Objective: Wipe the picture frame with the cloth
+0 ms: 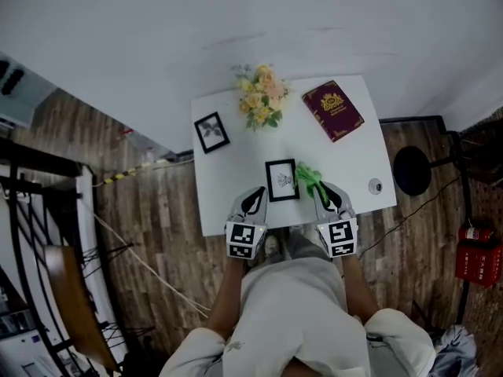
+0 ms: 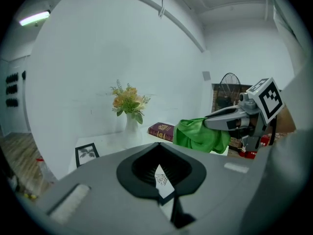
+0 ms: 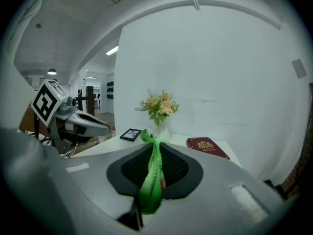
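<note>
A black picture frame [image 1: 282, 180] with a white print is held edge-on over the front of the white table [image 1: 357, 151]. My left gripper [image 1: 260, 194] is shut on its left side; in the left gripper view a sliver of the picture frame [image 2: 161, 179] shows between the jaws of the left gripper [image 2: 159, 153]. My right gripper [image 1: 322, 189] is shut on a green cloth [image 1: 308, 176], which hangs just right of the frame. In the right gripper view the cloth [image 3: 152, 180] runs through the shut right gripper [image 3: 154, 148]. From the left, the cloth [image 2: 199, 134] bunches at the right gripper's tip.
A second small black frame [image 1: 211, 132] stands at the table's left. A vase of flowers [image 1: 261, 94] sits at the back, a maroon book [image 1: 333, 110] at the back right, a small round object [image 1: 376, 185] near the right edge. A black round stand [image 1: 411, 170] is on the floor to the right.
</note>
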